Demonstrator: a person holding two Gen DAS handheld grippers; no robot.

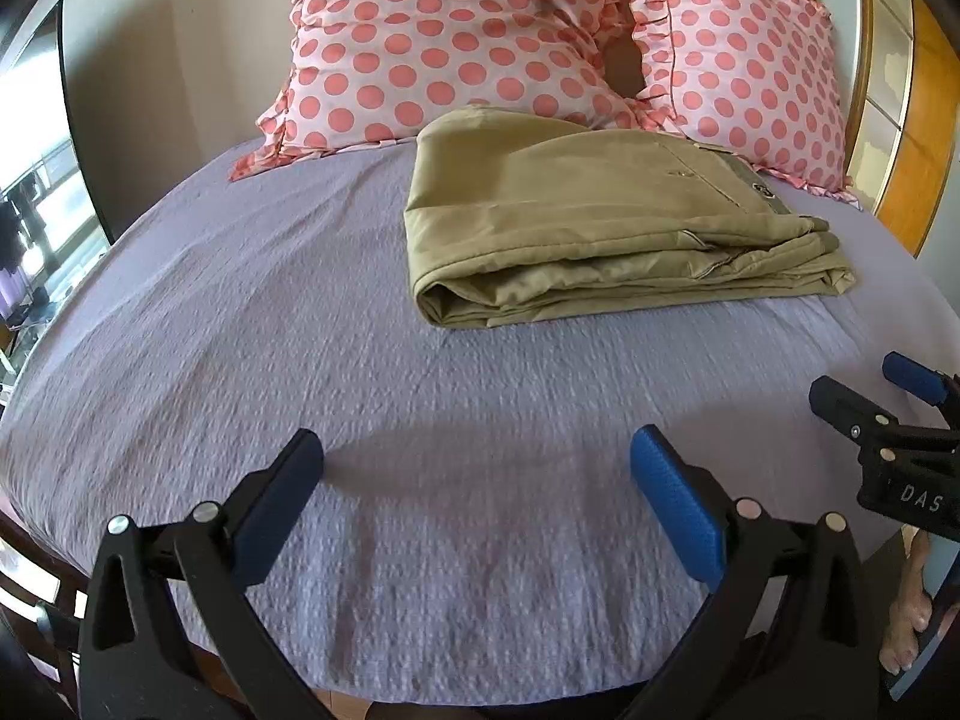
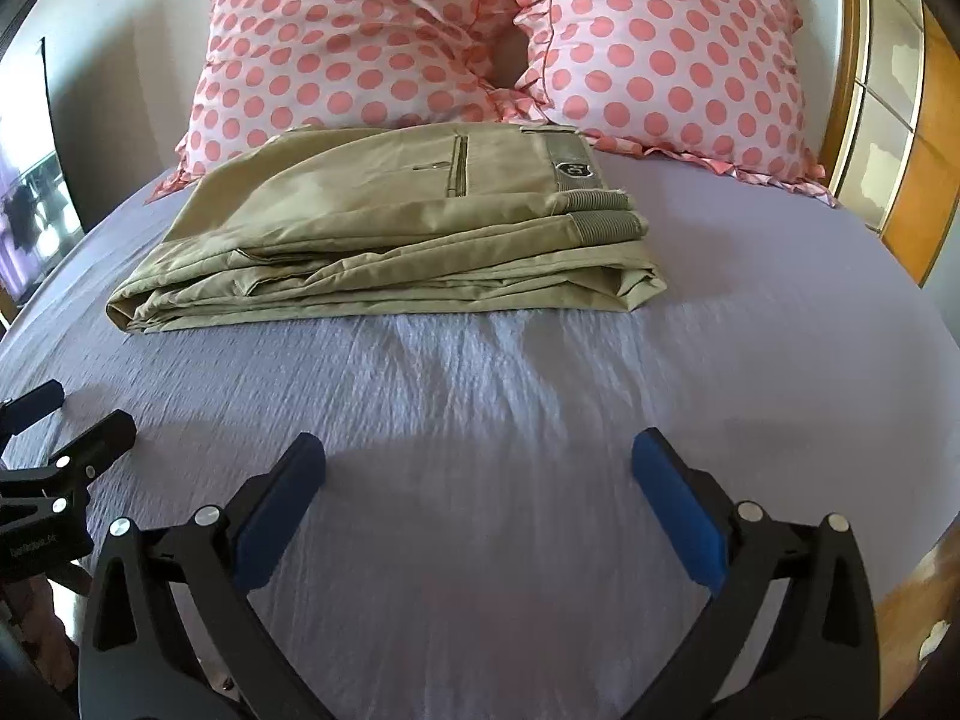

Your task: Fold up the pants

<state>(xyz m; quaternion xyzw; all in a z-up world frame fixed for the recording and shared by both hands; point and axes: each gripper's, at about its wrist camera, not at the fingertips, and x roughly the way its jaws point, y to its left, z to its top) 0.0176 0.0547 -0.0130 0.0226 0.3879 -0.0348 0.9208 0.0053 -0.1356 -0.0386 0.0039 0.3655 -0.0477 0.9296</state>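
Note:
The khaki pants (image 1: 600,222) lie folded in a flat stack on the lilac bed sheet (image 1: 300,360), just in front of the pillows. They also show in the right wrist view (image 2: 384,228), waistband to the right. My left gripper (image 1: 477,468) is open and empty, low over the sheet, well short of the pants. My right gripper (image 2: 479,468) is open and empty too, over the sheet in front of the stack. The right gripper also shows at the right edge of the left wrist view (image 1: 870,396), and the left gripper at the left edge of the right wrist view (image 2: 66,420).
Two pink polka-dot pillows (image 1: 456,42) (image 1: 744,72) lean at the head of the bed. A wooden headboard (image 2: 888,120) rises at the right. A dark screen (image 1: 42,138) stands at the left. A bare foot (image 1: 912,618) shows by the bed's near edge.

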